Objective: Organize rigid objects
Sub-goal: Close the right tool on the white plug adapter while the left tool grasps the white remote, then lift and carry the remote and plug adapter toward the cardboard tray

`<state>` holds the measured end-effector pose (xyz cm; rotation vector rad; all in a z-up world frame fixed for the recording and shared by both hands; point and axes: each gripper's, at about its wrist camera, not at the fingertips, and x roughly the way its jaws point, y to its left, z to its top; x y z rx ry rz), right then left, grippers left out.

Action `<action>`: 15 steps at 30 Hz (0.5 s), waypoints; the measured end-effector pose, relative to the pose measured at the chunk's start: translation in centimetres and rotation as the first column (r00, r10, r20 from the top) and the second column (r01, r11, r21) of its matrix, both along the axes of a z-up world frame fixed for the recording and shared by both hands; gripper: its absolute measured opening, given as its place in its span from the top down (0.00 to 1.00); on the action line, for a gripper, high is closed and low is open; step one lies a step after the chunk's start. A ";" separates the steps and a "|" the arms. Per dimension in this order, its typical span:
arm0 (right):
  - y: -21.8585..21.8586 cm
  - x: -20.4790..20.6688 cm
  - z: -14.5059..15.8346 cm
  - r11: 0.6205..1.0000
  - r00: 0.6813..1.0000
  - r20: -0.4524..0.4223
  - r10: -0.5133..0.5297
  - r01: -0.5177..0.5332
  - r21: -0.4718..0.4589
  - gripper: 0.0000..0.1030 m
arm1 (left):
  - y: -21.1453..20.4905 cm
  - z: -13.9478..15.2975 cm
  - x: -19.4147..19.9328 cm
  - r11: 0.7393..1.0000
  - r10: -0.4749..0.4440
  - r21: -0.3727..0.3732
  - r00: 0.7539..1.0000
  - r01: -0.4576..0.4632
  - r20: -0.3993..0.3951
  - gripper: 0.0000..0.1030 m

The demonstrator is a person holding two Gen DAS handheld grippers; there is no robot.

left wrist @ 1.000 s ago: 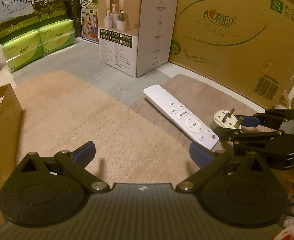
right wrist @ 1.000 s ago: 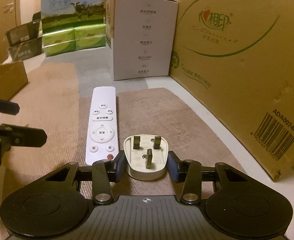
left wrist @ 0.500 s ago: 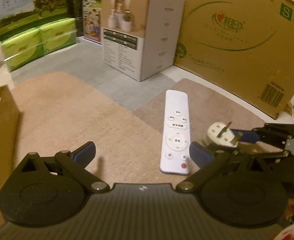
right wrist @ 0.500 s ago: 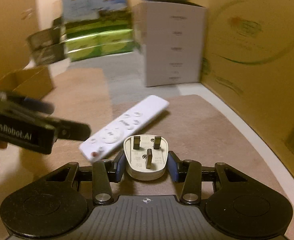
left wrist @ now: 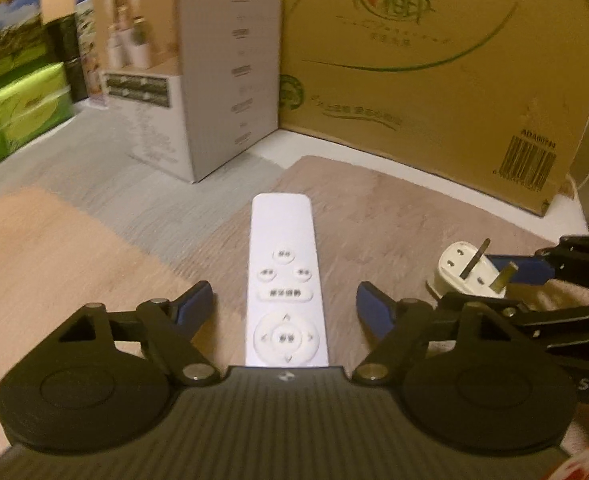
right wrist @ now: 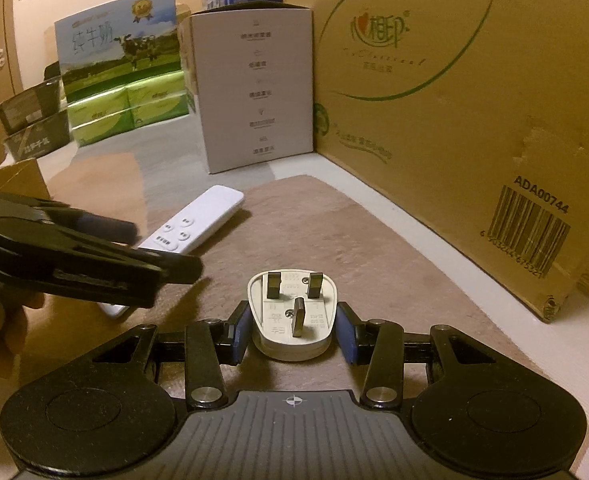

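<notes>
Left claw: the left gripper (left wrist: 284, 304) is spread wide, nothing between its blue pads touching either one.
Remote: the long white plastic remote control (left wrist: 284, 280) lies flat on the brown mat (left wrist: 374, 216), lengthwise in the gap between the left claw's fingers, buttons up.
Right claw: the right gripper (right wrist: 292, 330) is clenched on the white three-pin plug adapter (right wrist: 292, 316), prongs pointing away from the claw.
Backdrop: a large brown cardboard carton (right wrist: 454, 80) and an upright white printed box (right wrist: 256, 92) stand beyond both claws.
</notes>
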<state>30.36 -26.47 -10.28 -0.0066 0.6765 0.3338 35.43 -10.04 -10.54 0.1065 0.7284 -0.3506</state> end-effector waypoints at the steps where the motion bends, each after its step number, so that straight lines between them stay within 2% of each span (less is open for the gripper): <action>1: 0.0 0.0 0.0 1.000 1.000 0.002 -0.007 0.007 -0.001 0.57 | -0.2 -0.1 0.2 1.000 -0.008 0.003 1.000 0.008 0.005 0.30; 2: -0.1 0.1 -0.1 1.000 1.000 0.002 -0.011 0.011 0.003 0.57 | -0.3 -0.2 0.5 1.000 -0.014 0.000 1.000 0.014 0.009 0.32; 5: 0.0 0.4 -0.2 1.000 1.000 0.009 -0.024 0.024 0.009 0.57 | -0.3 -0.1 1.1 1.000 -0.015 -0.002 1.000 0.015 0.018 0.45; 7: 0.1 0.5 -0.2 0.999 0.999 0.012 -0.033 0.033 0.011 0.57 | -0.2 0.0 1.3 1.000 -0.009 -0.001 1.000 0.009 0.020 0.61; 8: 0.1 0.5 -0.3 0.999 0.999 0.014 -0.039 0.039 0.013 0.57 | -0.1 0.1 1.4 1.000 -0.010 -0.001 1.000 0.010 0.020 0.64; 15: 0.3 0.5 -0.1 0.997 0.997 0.004 -0.075 0.075 0.014 0.57 | 0.3 0.5 -0.3 1.000 0.007 -0.005 1.000 -0.007 -0.004 0.66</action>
